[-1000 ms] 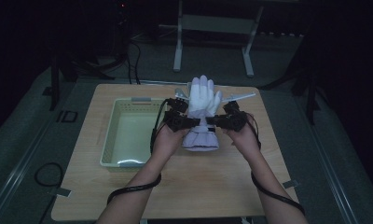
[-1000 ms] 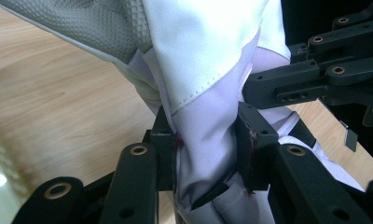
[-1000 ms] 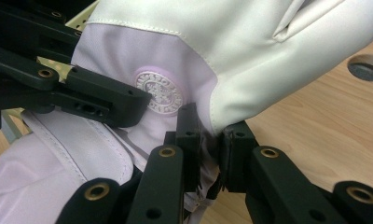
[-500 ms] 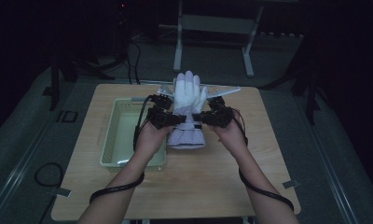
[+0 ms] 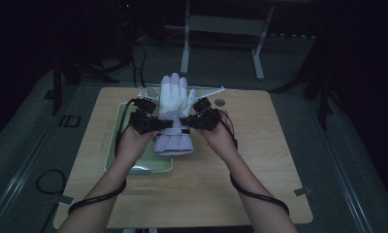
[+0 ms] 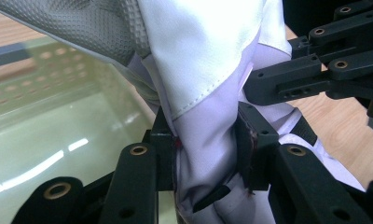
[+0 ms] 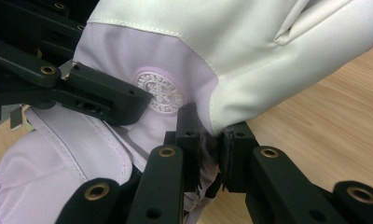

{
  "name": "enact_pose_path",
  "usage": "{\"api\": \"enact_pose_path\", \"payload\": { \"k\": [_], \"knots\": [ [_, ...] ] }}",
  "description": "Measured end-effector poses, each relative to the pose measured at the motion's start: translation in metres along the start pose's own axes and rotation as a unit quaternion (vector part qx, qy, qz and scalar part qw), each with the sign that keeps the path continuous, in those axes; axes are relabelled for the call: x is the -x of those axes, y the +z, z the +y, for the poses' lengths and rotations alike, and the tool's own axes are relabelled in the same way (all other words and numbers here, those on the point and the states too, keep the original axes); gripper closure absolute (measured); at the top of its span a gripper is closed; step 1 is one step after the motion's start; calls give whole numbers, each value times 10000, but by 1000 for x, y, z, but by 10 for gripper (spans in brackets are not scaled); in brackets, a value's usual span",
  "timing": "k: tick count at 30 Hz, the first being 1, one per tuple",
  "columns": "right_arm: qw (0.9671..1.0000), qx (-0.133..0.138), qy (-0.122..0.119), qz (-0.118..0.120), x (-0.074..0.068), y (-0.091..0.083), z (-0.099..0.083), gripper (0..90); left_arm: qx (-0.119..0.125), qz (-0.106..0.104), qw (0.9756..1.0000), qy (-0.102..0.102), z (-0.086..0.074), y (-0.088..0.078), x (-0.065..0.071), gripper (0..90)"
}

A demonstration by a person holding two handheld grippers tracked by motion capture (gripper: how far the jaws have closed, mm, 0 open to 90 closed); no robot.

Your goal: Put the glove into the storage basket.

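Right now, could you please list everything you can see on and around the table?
glove: one, white and pale lilac, held up between both grippers above the table's middle
bin: one, pale green plastic, on the table's left half
table: one, light wood
metal stand: one, grey, on the floor beyond the table
left gripper: black, clamped on the glove's wrist
right gripper: black, clamped on the glove's wrist opposite

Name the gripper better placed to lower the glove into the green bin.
Left. The left gripper grips the glove on the side nearest the green bin; the right gripper grips its far side.
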State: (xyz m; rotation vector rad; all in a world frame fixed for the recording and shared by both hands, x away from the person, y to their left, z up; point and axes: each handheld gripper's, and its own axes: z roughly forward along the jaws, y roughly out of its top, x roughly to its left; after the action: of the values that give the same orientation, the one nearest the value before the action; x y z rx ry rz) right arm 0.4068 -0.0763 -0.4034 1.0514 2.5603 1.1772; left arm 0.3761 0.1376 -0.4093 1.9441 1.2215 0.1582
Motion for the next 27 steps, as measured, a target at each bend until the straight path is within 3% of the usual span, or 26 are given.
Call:
{"api": "enact_pose_path", "payload": {
  "k": [9, 18, 22, 27],
  "knots": [
    [9998, -112, -131, 124, -30, 35, 20, 800, 34, 95, 9999, -58, -19, -26, -38, 646],
    [9987, -345, -317, 184, -59, 68, 34, 799, 7, -21, 9996, -264, -40, -42, -74, 644],
    [9986, -421, -305, 96, -64, 80, 31, 800, -9, -81, 9997, -234, -49, -35, -82, 644],
    [9984, -531, -145, 105, -55, 90, 16, 800, -194, -199, 9993, -264, -58, -13, -86, 643]
  ]
}}
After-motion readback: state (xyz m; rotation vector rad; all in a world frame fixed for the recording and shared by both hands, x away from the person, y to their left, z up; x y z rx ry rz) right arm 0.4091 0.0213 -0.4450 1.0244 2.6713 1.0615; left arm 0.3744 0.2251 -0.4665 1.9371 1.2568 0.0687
